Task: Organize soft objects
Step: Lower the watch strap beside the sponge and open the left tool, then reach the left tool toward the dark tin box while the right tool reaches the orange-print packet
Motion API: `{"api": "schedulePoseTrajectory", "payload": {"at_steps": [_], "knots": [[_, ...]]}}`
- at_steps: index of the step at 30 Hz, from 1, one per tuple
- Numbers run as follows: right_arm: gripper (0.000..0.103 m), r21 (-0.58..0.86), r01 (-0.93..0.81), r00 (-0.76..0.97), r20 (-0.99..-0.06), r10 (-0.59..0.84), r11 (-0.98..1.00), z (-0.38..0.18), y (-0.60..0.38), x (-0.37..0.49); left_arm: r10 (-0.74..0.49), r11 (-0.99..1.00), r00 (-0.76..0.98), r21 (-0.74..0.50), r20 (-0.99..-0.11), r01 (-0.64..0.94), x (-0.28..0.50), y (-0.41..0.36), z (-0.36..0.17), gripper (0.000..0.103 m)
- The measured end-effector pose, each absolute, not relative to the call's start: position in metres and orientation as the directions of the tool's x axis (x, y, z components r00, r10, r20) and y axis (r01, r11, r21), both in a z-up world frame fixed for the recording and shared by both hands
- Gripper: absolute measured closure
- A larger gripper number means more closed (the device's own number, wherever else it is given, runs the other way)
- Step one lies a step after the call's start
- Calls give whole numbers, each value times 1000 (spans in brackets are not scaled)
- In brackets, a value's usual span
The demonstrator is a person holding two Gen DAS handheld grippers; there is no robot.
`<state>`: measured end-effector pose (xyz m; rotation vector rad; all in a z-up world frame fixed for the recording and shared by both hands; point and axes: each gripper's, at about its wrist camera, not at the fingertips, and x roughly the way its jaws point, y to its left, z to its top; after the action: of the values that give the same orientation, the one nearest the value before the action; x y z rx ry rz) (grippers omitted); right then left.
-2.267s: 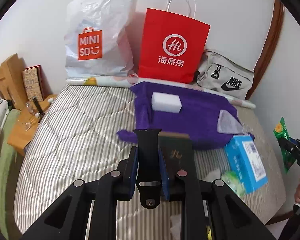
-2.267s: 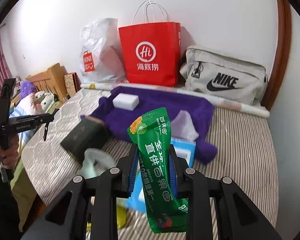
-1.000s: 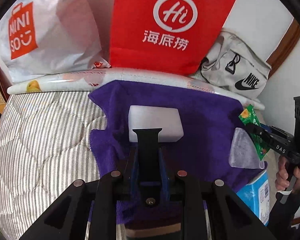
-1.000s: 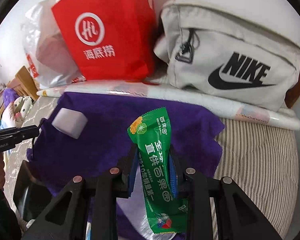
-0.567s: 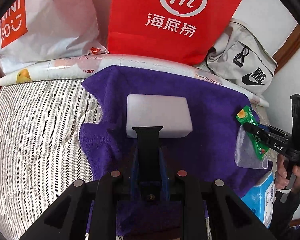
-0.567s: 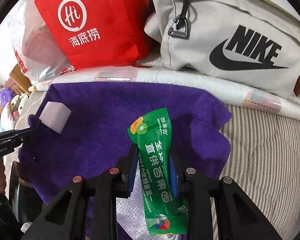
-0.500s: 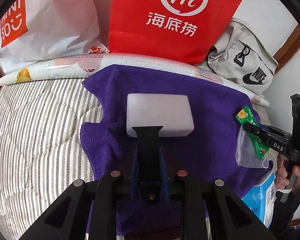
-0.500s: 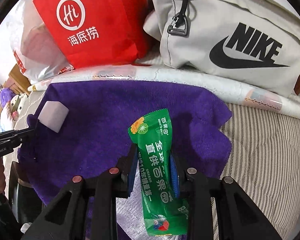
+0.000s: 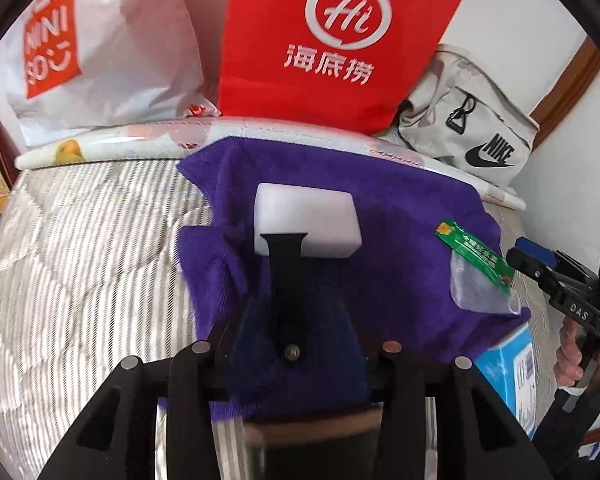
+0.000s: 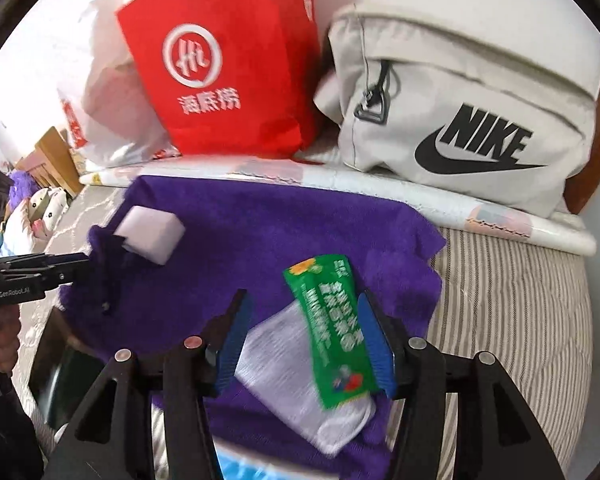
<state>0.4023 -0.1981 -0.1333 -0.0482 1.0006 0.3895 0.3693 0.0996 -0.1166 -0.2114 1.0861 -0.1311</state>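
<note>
A purple towel (image 9: 400, 240) lies spread on the striped bed, with a white sponge block (image 9: 308, 226) on it. My left gripper (image 9: 294, 312) hovers over the towel's near edge and its jaws are opening. A black strap (image 9: 286, 276) stands between the blue pads, which no longer press on it. My right gripper (image 10: 304, 340) is opening too. The green snack packet (image 10: 332, 328) lies tilted between its jaws, leaning on the right pad (image 10: 374, 344). The packet rests on a pale mesh cloth (image 10: 284, 356) on the towel (image 10: 260, 232).
Against the wall stand a red paper bag (image 9: 332, 40), a white plastic bag (image 9: 100, 40) and a grey Nike bag (image 10: 460, 120), with a rolled sheet (image 9: 120, 144) in front of them. A blue box (image 9: 512, 364) and a dark box (image 10: 60, 368) lie near the towel's near edge.
Both grippers' jaws have spread apart. The green packet has slipped out of the right grip and tipped onto the pale cloth. The left pads have come off the black strap.
</note>
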Motion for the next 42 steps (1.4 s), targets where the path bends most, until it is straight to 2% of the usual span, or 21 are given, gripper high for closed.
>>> {"api": "schedulePoseTrajectory", "payload": {"at_steps": [7,14,25,30,39,42], "knots": [[48,176,-426,492,-778,390,888,-104,-182,335,-148,982,551,-187,-821,-16,317,104,-88,63],[48,210,-471,471,-761,446,857,-89,-168,262,-195,976,550,-219,-812,24,263,103,-79,63],[51,219,-496,426,-782,455,840,-104,-165,161,-264,957,543,-287,-797,45,194,102,-97,61],[66,215,-501,402,-800,446,838,-120,-157,146,-284,950,518,-308,-807,40,175,102,-116,60],[66,182,-461,375,-847,377,869,-156,-146,152,-280,952,474,-307,-835,22,161,106,-146,60],[67,210,-452,360,-846,393,867,-162,-144,153,-283,950,463,-313,-840,11,160,109,-152,60]]}}
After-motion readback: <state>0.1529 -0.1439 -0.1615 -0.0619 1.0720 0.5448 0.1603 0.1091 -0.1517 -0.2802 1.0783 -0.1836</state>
